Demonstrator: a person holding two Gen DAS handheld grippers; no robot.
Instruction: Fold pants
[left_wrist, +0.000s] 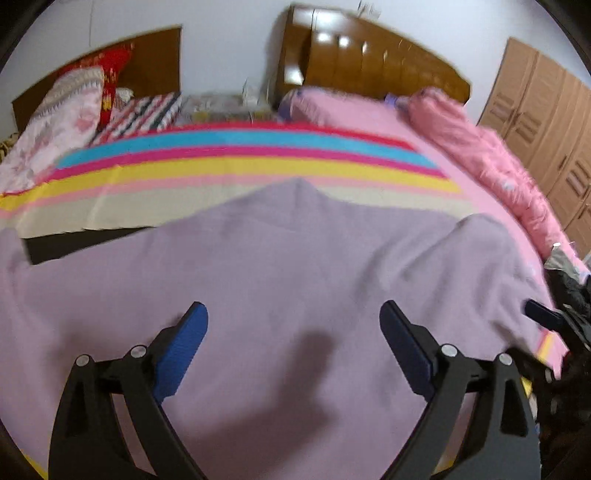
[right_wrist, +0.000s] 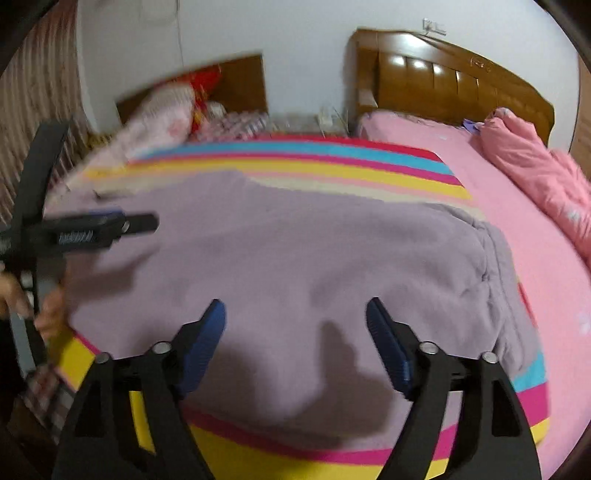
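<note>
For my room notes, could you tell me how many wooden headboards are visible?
2: a large headboard behind the pink bed on the right, and a smaller headboard behind the pillows on the left.

The left tool (left_wrist: 293, 314) hangs wide open over the purple pants (left_wrist: 277, 258). The pants lie spread on a striped blanket (left_wrist: 240, 162) on the bed (left_wrist: 369, 122). A pink quilt (left_wrist: 491, 162) lies alongside.

pants (left_wrist: 280, 266): left end cut off | pillows (right_wrist: 162, 114): blurred
</note>
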